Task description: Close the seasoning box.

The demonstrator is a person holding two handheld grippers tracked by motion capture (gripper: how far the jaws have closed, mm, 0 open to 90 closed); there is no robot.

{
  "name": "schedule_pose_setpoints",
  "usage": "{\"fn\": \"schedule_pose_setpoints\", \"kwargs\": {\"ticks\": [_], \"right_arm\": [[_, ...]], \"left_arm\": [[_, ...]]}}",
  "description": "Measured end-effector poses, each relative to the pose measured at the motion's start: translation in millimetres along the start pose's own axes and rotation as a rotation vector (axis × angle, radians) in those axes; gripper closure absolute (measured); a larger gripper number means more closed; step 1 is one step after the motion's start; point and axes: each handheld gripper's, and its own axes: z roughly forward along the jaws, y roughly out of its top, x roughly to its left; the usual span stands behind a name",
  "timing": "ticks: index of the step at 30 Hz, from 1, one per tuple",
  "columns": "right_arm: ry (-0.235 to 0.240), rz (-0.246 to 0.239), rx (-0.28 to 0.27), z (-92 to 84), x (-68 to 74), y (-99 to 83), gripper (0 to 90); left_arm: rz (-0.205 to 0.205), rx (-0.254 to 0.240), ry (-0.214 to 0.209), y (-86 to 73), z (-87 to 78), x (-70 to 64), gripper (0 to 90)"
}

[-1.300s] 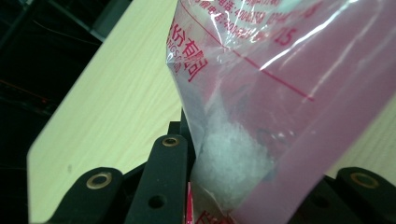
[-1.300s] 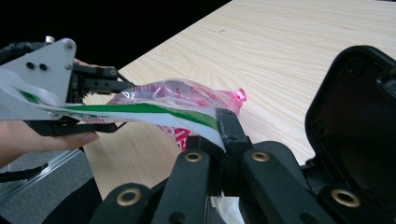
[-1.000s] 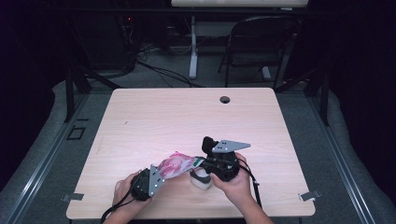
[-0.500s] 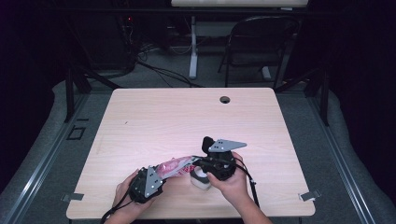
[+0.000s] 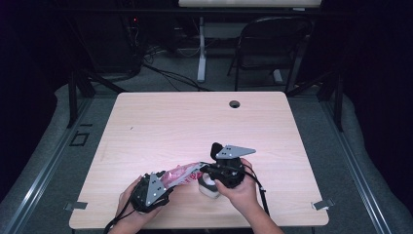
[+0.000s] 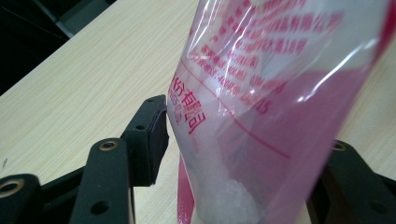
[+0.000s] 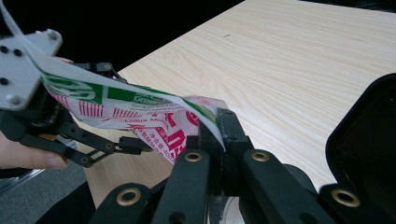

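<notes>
Currently the plastic bag (image 5: 181,174) spans lengthwise between both claws above the white roll (image 5: 208,185) on the surface (image 5: 195,126), its right end clenched in the right claw (image 5: 203,169), its left end between the left claw (image 5: 171,181), whose jaws have just been opening.

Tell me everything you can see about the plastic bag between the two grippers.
The plastic bag is a clear, crinkly film pouch with red and green print and white contents at one end. It hangs stretched above the table between both grippers. The right gripper pinches one edge shut. The left gripper has just been opening; the bag sits between its parted jaws.
</notes>
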Motion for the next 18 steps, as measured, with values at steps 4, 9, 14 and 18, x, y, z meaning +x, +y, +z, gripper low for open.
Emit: {"fn": "schedule_pose_setpoints", "kwargs": {"ticks": [4,9,14,18], "right_arm": [[-0.012,-0.013,0.007,1.4,0.8,0.0,90.0],[-0.016,-0.013,0.008,2.6,0.4,-0.1,90.0],[-0.014,-0.012,0.011,5.2,1.7,-0.4,90.0],[-0.007,-0.014,0.012,7.0,2.6,-0.5,90.0]], "left_arm": [[0.001,-0.013,-0.006,0.6,-2.2,0.1,43.6],[-0.002,-0.045,-0.005,4.6,-9.9,-0.5,43.5],[0.002,-0.076,-0.008,11.2,-17.7,-2.9,52.0],[0.035,-0.054,-0.008,14.4,-17.9,-7.7,66.4]]}}
